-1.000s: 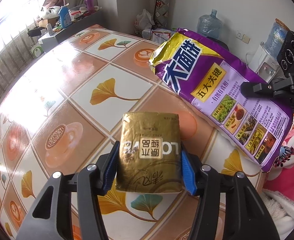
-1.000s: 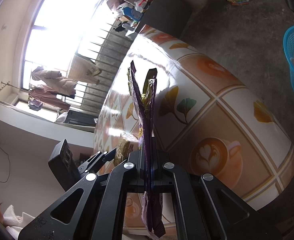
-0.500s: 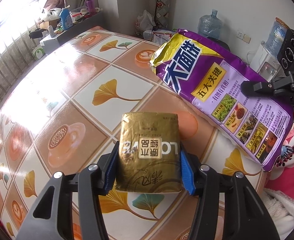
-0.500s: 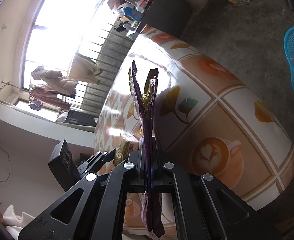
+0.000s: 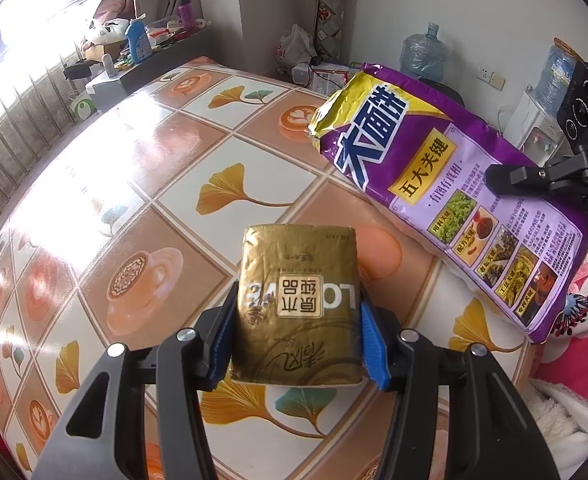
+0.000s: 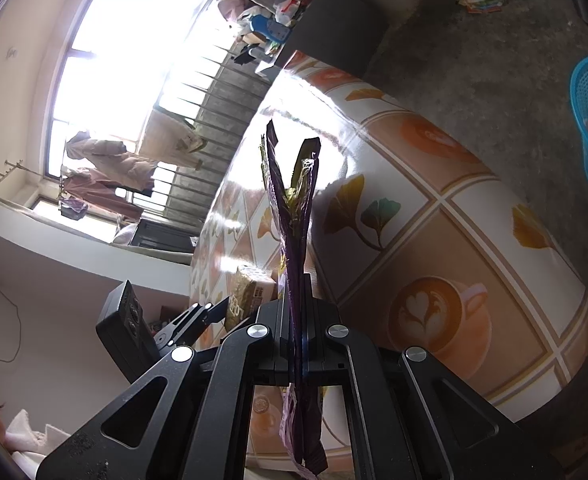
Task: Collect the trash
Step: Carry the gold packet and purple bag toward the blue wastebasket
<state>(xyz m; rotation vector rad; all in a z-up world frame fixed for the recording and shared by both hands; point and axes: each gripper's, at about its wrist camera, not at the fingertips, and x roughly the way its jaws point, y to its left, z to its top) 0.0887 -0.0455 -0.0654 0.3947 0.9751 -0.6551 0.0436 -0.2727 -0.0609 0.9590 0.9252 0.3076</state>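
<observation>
The gold pack (image 5: 298,312) sits low in the frame's centre, pinched between the left gripper's (image 5: 297,334) blue pads above the table (image 5: 93,184), while the purple bag (image 5: 458,196), upper right, hangs edge-on, seemingly limp, from the clamped right gripper (image 6: 298,344).

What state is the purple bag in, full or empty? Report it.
Empty, it appears: the purple bag is pinched flat edge-on in the right hand-held gripper, and its torn top gapes open.
</observation>
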